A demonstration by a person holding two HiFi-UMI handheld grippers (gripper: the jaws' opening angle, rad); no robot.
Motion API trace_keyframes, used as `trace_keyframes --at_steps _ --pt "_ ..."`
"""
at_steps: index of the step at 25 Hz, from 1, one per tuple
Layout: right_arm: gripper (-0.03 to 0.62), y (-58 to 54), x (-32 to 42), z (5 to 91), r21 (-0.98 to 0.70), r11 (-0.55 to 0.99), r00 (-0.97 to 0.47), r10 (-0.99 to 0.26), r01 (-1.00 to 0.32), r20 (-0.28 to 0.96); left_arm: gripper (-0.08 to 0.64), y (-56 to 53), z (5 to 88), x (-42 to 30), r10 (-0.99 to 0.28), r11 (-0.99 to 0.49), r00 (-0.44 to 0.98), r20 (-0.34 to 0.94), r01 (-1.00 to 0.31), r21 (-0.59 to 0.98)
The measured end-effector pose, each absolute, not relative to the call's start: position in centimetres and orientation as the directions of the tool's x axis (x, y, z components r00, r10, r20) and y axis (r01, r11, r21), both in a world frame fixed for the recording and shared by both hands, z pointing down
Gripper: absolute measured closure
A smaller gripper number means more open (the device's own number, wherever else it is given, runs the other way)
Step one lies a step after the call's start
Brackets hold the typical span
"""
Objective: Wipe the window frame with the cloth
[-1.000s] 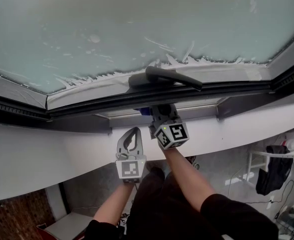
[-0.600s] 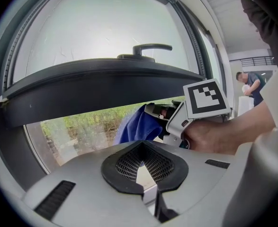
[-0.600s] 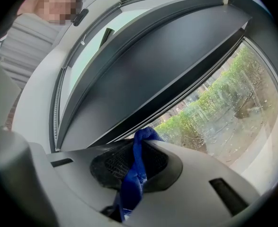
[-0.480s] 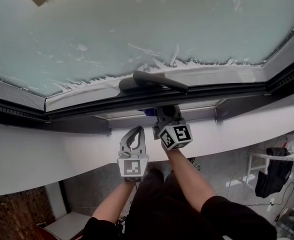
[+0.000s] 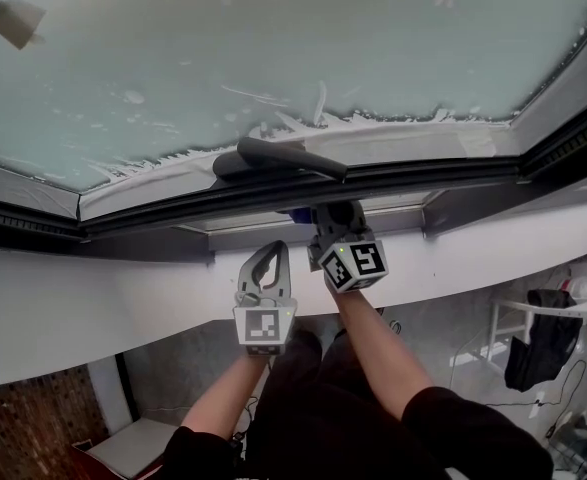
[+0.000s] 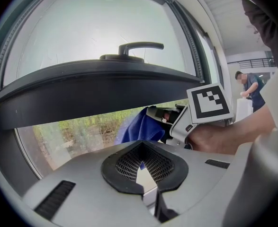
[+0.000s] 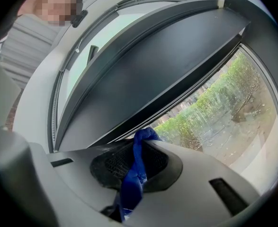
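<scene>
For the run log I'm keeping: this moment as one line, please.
right gripper: jaws shut on blue cloth, at lower edge of window frame | left gripper: jaws shut, empty, held lower

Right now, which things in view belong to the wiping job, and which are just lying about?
Job: blue cloth, right gripper shut on it, window frame.
Lying about: left gripper, shut and empty; window handle; dark bag on white rack.

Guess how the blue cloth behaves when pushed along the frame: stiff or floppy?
Probably floppy: the blue cloth hangs in folds from the shut right gripper. Likely light; may bunch rather than slide flat on the window frame.
</scene>
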State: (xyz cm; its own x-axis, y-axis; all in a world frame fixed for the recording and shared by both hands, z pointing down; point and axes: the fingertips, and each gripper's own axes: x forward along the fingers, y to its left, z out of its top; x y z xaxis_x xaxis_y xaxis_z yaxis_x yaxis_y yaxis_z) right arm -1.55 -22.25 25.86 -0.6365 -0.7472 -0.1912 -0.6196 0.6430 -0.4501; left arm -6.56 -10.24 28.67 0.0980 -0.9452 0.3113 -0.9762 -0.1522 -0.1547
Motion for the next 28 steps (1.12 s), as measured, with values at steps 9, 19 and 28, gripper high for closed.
trace_keyframes --at_steps 9,19,28 --pt "0.558 -23.0 0.4 25.7 -0.467 0.644 -0.635 -0.746 -0.606 -0.203 0.557 -10.9 28.8 -5.0 -0.943 -0.163 0.110 0.315 -0.976 -0.147" --pt "0.558 -23.8 2.7 25.3 -0.463 0.637 -0.619 -0.755 -0.617 -0.214 0.557 -12.1 28.6 -2.9 -0.941 -0.194 0.140 0.307 -0.969 -0.152" --pt "0.558 -24.6 5.2 25.3 -0.480 0.627 -0.604 -0.764 -0.614 -0.227 0.557 -13.1 28.7 -0.9 -0.934 -0.223 0.167 0.316 -0.963 -0.151"
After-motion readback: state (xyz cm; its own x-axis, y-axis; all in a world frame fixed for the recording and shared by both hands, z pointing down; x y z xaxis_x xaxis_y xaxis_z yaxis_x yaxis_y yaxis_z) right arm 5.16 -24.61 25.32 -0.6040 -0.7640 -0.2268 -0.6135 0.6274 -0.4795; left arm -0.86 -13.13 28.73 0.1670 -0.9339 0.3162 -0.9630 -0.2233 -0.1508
